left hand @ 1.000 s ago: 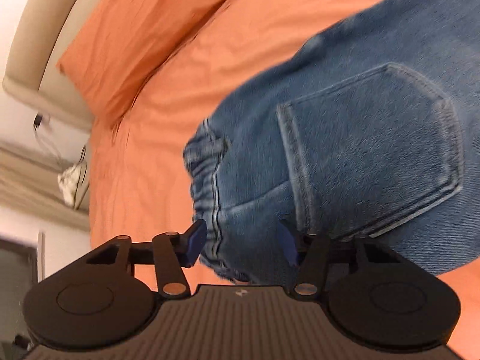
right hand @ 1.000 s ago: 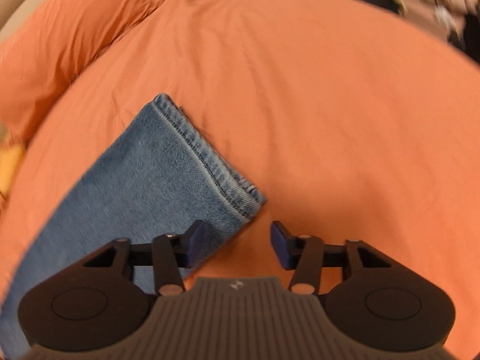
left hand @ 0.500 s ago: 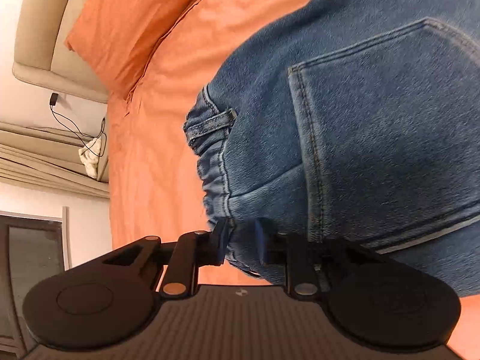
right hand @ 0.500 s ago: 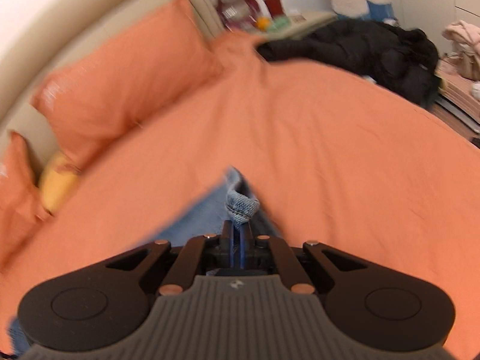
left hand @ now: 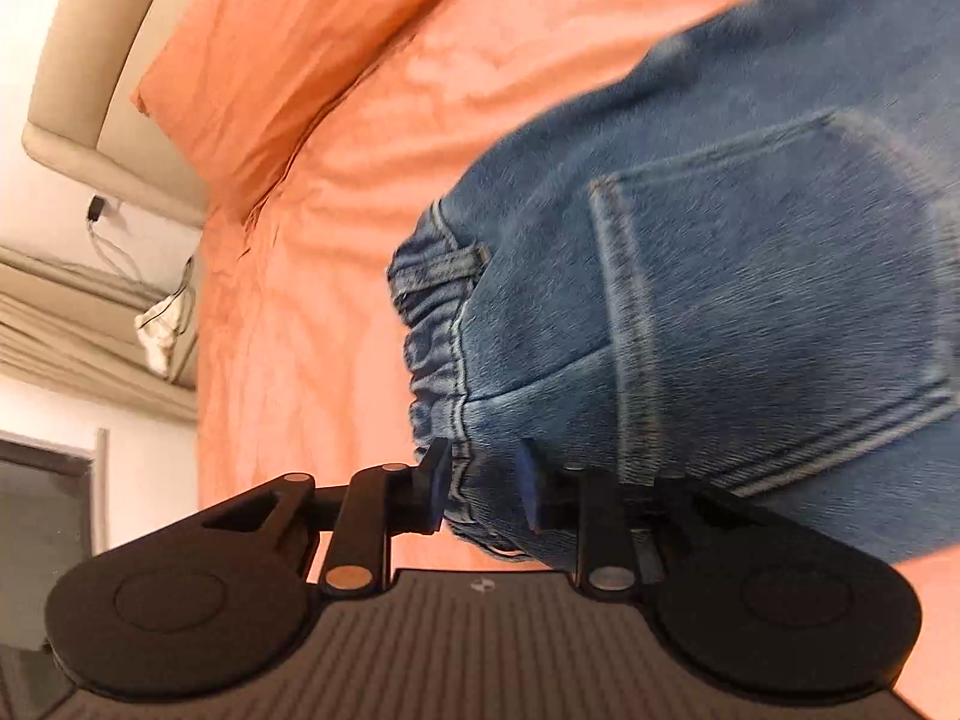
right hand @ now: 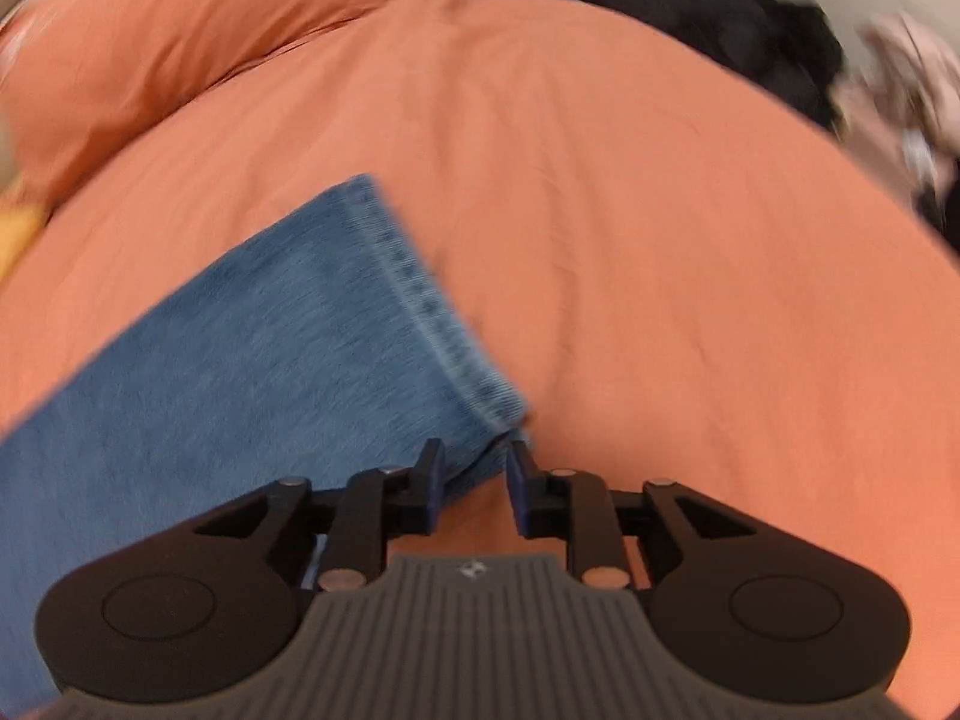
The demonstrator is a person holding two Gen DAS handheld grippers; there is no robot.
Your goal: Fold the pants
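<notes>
Blue denim pants lie on an orange bed sheet. In the left wrist view the waist end point(left hand: 720, 324) shows its elastic waistband, a belt loop and a back pocket. My left gripper point(left hand: 483, 489) is partly open, with the waistband edge between its fingers. In the right wrist view a pant leg point(right hand: 252, 360) lies flat, its stitched hem running toward me. My right gripper point(right hand: 474, 480) is partly open, with the hem corner between its fingers.
Orange pillows point(left hand: 288, 48) point(right hand: 150, 54) lie at the head of the bed by a beige headboard point(left hand: 78, 78). A black garment point(right hand: 690, 6) lies at the far edge of the bed. A cable and window sill point(left hand: 120, 276) are to the left.
Both grippers were shut on the denim half a second ago and have now opened partway. The lifted hem has dropped back flat on the sheet.
</notes>
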